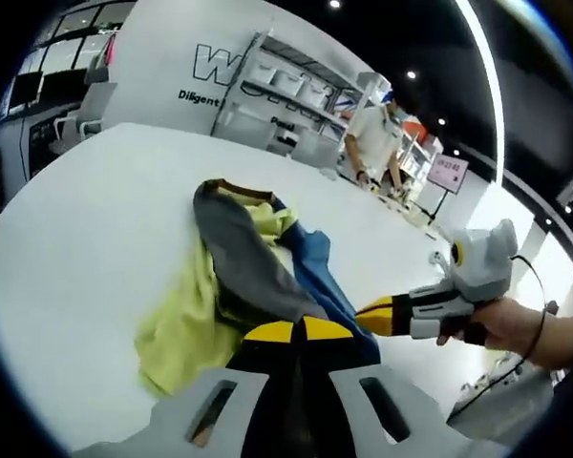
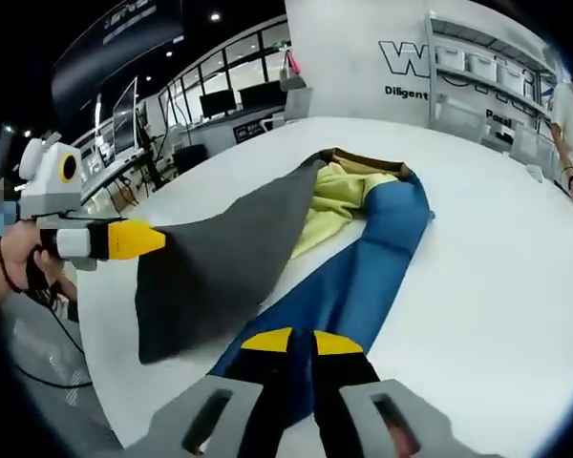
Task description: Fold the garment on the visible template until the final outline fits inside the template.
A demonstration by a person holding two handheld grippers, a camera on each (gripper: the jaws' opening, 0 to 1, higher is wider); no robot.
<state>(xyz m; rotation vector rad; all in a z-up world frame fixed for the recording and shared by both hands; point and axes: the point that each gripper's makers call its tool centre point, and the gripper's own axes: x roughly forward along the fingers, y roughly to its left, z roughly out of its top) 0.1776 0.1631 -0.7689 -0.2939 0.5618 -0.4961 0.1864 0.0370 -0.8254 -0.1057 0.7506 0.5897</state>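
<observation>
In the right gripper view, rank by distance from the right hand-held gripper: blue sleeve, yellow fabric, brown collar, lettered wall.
1. Blue sleeve, clamped in the right hand-held gripper.
2. Yellow fabric, mid-table.
3. Brown collar, at the garment's far end.
4. Lettered wall, beyond the table.

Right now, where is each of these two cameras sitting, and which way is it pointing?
Left gripper view: rides the left gripper, looking along its jaws, shut on the grey panel of the garment, across the table; the right gripper and a hand enter from the right.
Right gripper view: rides the right gripper, jaws shut on the blue panel; the left gripper enters from the left.
Shared: garment, table, both grippers.
</observation>
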